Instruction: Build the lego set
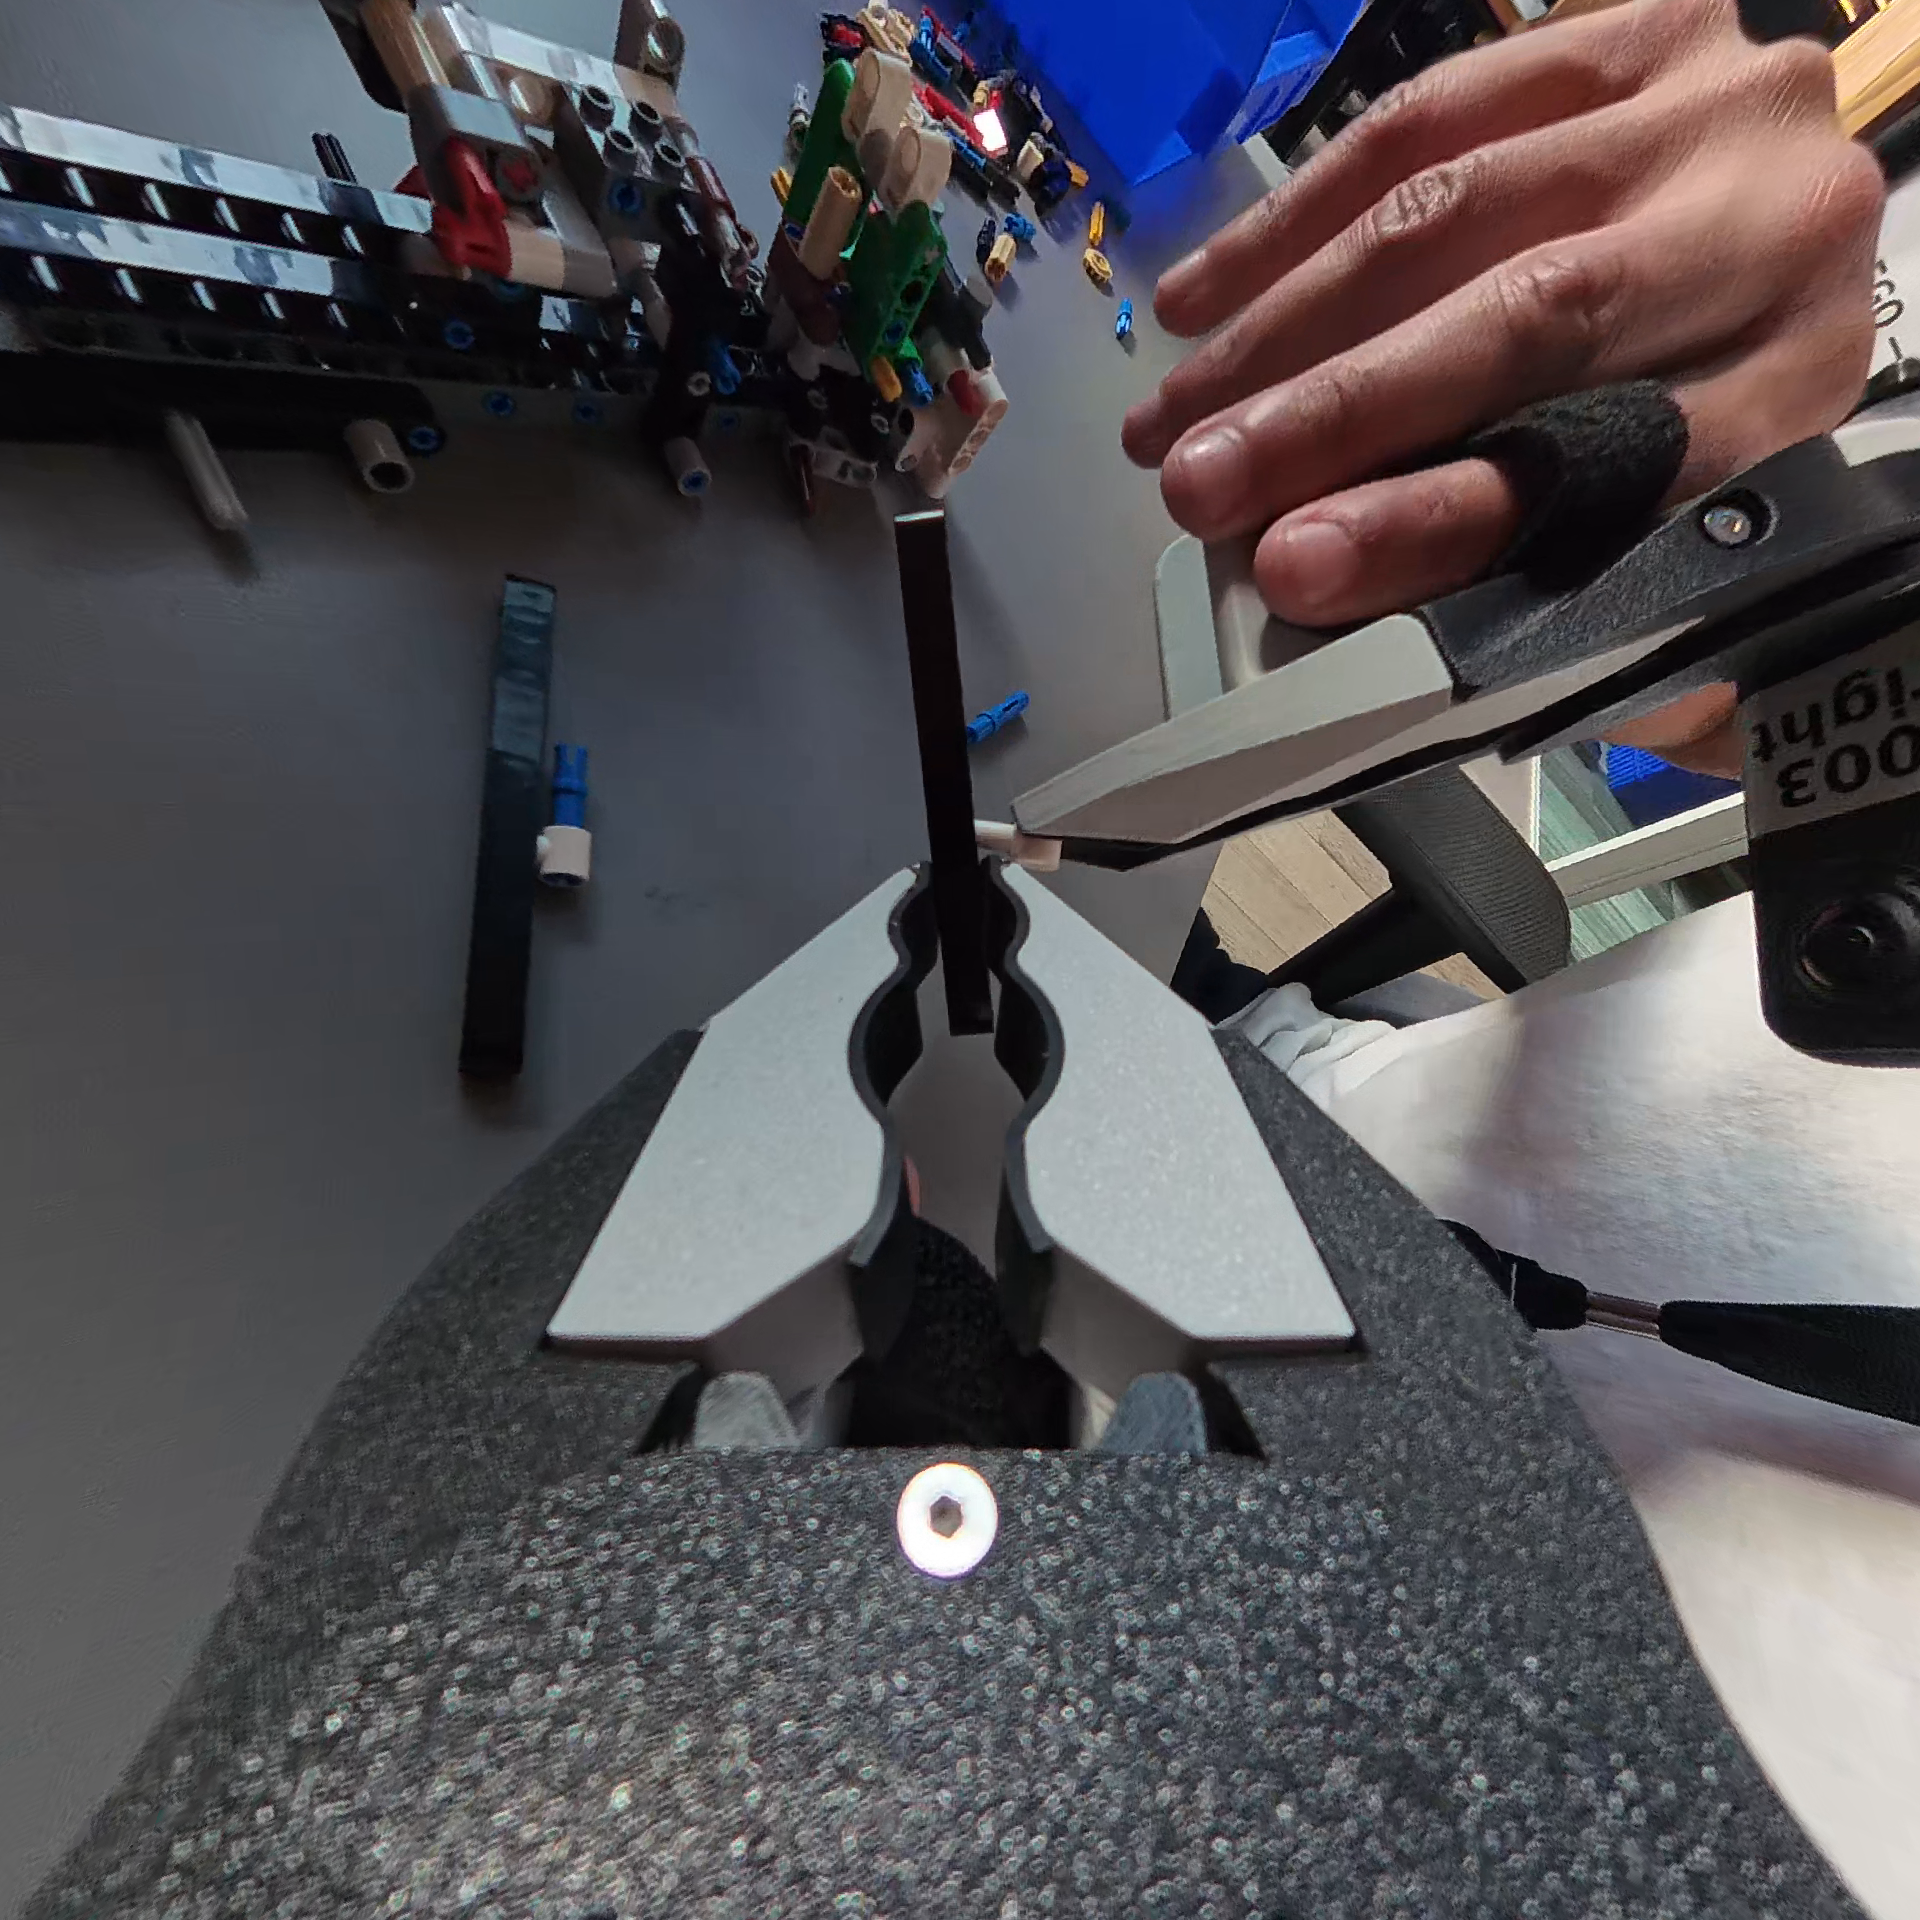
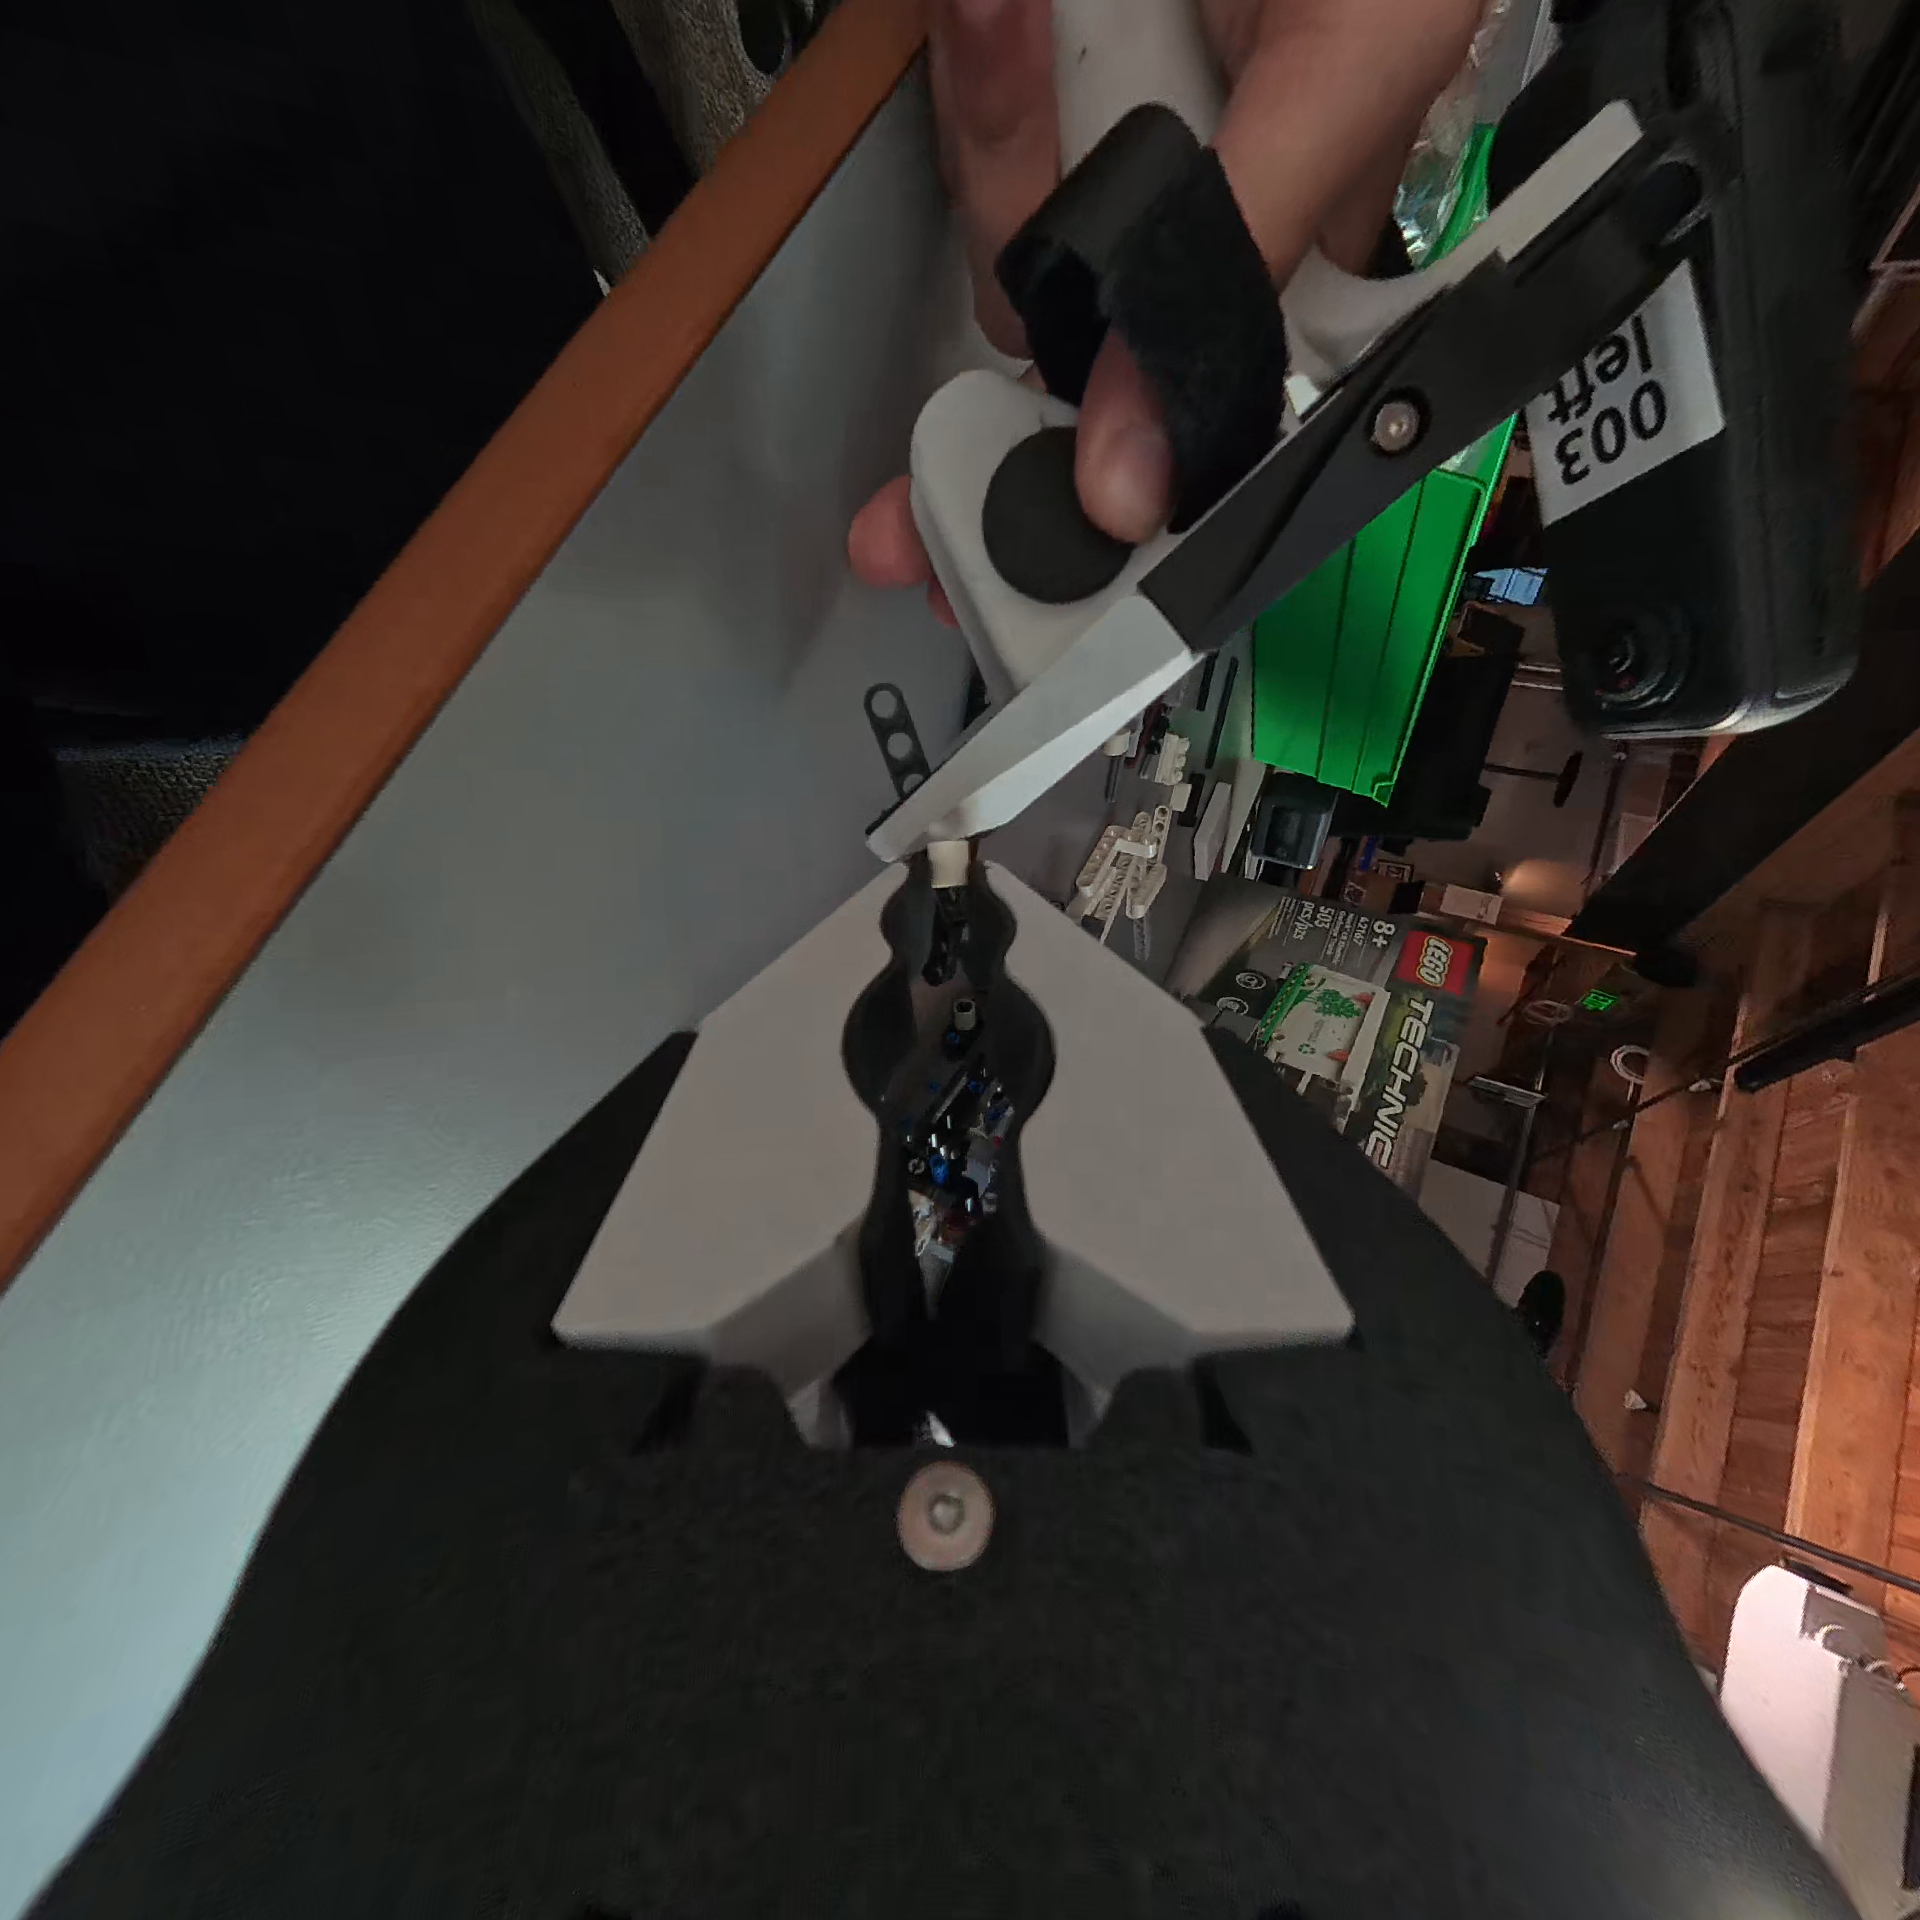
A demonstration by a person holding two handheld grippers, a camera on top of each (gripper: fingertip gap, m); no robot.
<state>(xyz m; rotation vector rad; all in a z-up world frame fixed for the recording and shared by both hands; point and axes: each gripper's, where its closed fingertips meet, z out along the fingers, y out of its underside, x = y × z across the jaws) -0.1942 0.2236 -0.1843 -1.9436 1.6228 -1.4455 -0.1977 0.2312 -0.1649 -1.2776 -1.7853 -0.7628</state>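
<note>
- Left gripper (image 1: 957, 883), lower centre of the left wrist view: fingers closed on a black beam (image 1: 940, 727) that stands up from the tips toward the frame's middle.
- Right gripper (image 1: 1023, 836) comes in from the right edge, tips pinched on a small white pin (image 1: 1023, 840) touching the beam's right side just above the left tips.
- Right hand (image 1: 1507, 312) spread over its handle, upper right.
- Right wrist view: the pin (image 2: 948, 864) sits at the tips; whether it is seated in a hole is unclear.
- Partly built model (image 1: 312, 270), upper left, on the grey table (image 1: 260, 831).
- Loose parts pile (image 1: 914, 208), top centre.
- Second black beam (image 1: 509, 821) lies flat, left of centre, a blue-and-white pin (image 1: 566, 821) just beside it.
</note>
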